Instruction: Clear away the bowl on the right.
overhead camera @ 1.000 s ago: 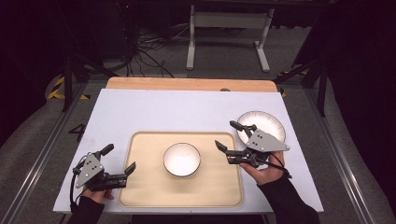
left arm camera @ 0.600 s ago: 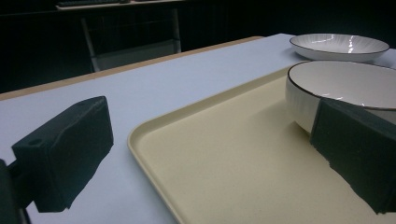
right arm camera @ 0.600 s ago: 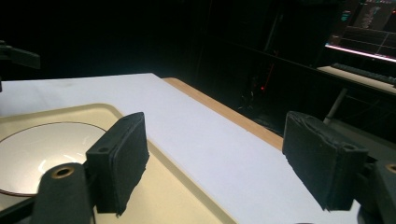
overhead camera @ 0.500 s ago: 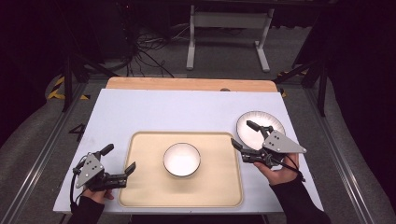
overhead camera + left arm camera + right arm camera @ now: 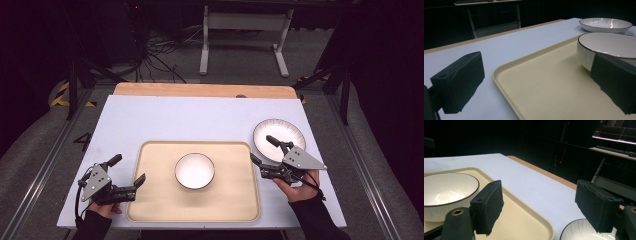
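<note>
A white bowl (image 5: 194,171) with a dark rim stands in the middle of a beige tray (image 5: 155,200). To the tray's right a white ribbed plate (image 5: 285,131) lies on the table. My right gripper (image 5: 261,148) hovers open between the tray's right edge and the plate's near rim, with nothing between its jaws. In the right gripper view the bowl (image 5: 446,192) is at left and the plate's rim (image 5: 579,232) is at the bottom. My left gripper (image 5: 128,169) rests open at the tray's left edge, pointing at the bowl (image 5: 609,45), jaws empty.
The tray sits on a white table top (image 5: 200,120) with a wooden strip (image 5: 200,90) along its far edge. Metal rails run along both sides. A stand and cables are on the floor beyond the table.
The right gripper has moved to the right and a little down, from the tray's right edge toward the plate's near side. The left gripper has kept still.
</note>
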`<state>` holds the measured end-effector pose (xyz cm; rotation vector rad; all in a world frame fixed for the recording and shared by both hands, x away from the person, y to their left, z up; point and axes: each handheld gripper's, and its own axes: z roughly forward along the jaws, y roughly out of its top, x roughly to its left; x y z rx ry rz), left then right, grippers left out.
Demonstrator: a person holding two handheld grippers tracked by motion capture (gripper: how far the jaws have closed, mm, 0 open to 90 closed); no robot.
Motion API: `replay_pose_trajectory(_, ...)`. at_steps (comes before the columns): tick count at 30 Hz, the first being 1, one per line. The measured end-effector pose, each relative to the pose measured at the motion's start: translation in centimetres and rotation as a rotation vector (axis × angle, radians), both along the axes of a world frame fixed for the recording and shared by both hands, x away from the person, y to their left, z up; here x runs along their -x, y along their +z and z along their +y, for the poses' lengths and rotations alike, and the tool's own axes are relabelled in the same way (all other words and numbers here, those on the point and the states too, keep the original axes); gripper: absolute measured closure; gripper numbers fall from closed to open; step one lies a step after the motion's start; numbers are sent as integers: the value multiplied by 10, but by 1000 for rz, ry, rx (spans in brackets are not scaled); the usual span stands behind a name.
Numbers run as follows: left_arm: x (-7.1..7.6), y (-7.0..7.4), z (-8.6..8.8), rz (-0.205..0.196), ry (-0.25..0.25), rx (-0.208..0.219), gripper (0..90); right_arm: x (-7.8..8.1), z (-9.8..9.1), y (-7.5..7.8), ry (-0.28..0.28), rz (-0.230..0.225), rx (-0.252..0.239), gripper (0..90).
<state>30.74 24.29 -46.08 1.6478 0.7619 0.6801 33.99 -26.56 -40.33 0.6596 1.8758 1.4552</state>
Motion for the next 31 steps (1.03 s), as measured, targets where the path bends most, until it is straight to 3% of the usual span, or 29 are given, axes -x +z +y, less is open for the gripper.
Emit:
replay_pose_trajectory(7,0,0,0,-3,-1,1,1,3,-4,-14,-12,9,-7,225)
replay_pose_trajectory(15,0,0,0,-3,-4,1,2,5,-8,-30,-16,52,6,210)
replay_pose_trajectory(31,0,0,-1,-6,-9,3,1,8,-8,-39,-15,103,6,198)
